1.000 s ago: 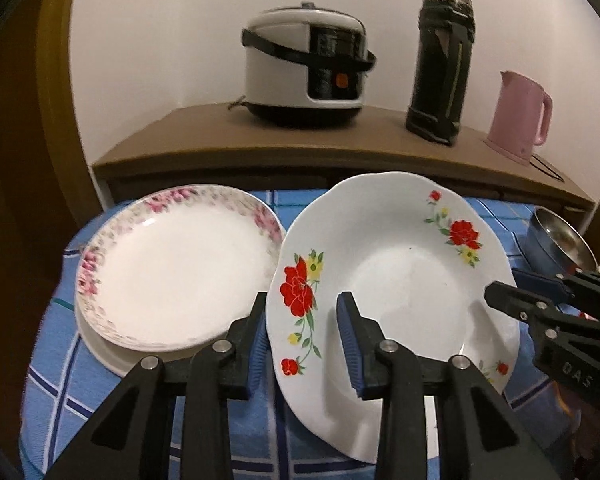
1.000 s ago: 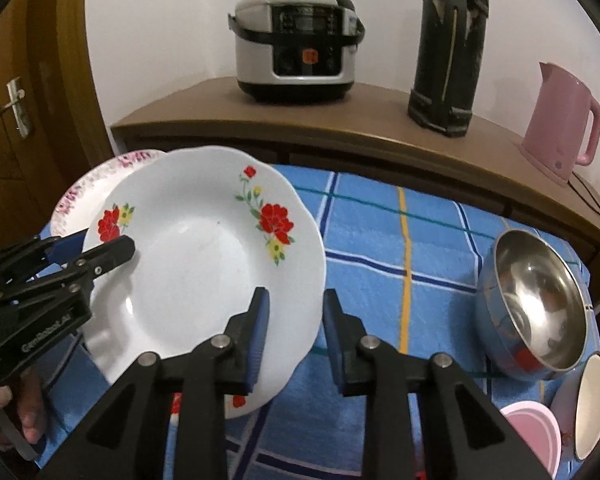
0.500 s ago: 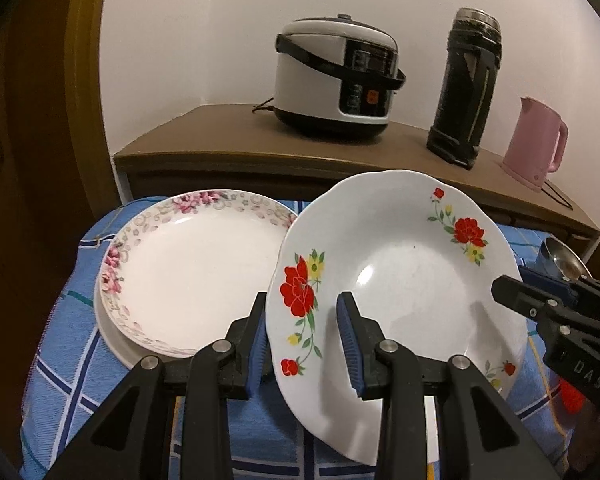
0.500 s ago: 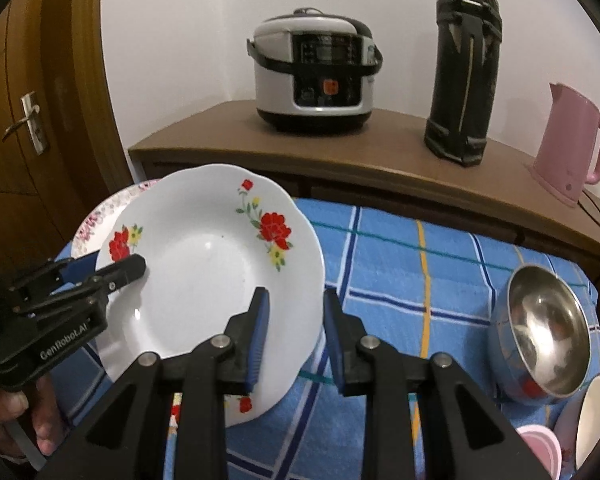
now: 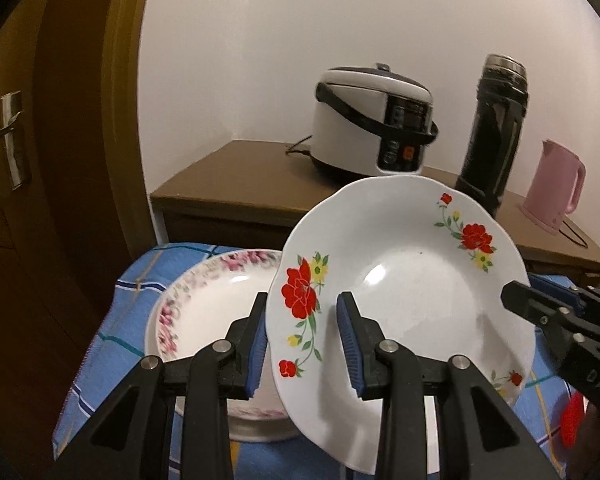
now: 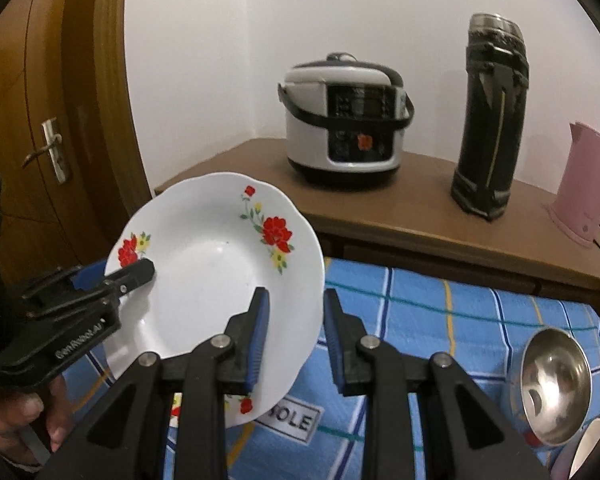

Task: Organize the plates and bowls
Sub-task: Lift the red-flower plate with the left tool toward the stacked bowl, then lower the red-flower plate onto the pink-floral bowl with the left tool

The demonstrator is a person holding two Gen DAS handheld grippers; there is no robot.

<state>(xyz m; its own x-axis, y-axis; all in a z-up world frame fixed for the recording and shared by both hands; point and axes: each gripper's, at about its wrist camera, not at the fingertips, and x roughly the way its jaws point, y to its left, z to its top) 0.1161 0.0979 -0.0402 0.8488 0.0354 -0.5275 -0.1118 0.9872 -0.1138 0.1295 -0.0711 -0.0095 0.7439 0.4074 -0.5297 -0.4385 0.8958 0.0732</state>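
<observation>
The red-flowered plate point(image 5: 404, 280), glossy white china with a scalloped rim and sprays of red and yellow blossoms, is held tilted in the air above the blue checked tablecloth point(image 6: 440, 312), pinched at opposite edges by both claws. The left gripper point(image 5: 302, 334) has its ribbed blue pads clamped across the plate's near rim, one pad in front of the china and one behind; the right gripper point(image 6: 293, 326) is clamped the same way on the other edge. Below and to the left lies the pink-flowered plate point(image 5: 212, 304), a round dish with a faded rose border, resting on another pale plate. A shiny steel bowl point(image 6: 556, 388) sits on the cloth to the right. On the brown wooden sideboard point(image 6: 420, 220) stand a white rice cooker point(image 6: 344, 132) with a black handle, a tall black flask point(image 6: 492, 120) and a matte pink kettle point(image 6: 588, 188). The left claw's body reads "GenRobot.AI" (partly blurred), the right one's shows "DAS", and the cloth bears a patch ending in "OLE". Compared with a second ago, the plate sits higher against the sideboard and the lower plate shows less.
</observation>
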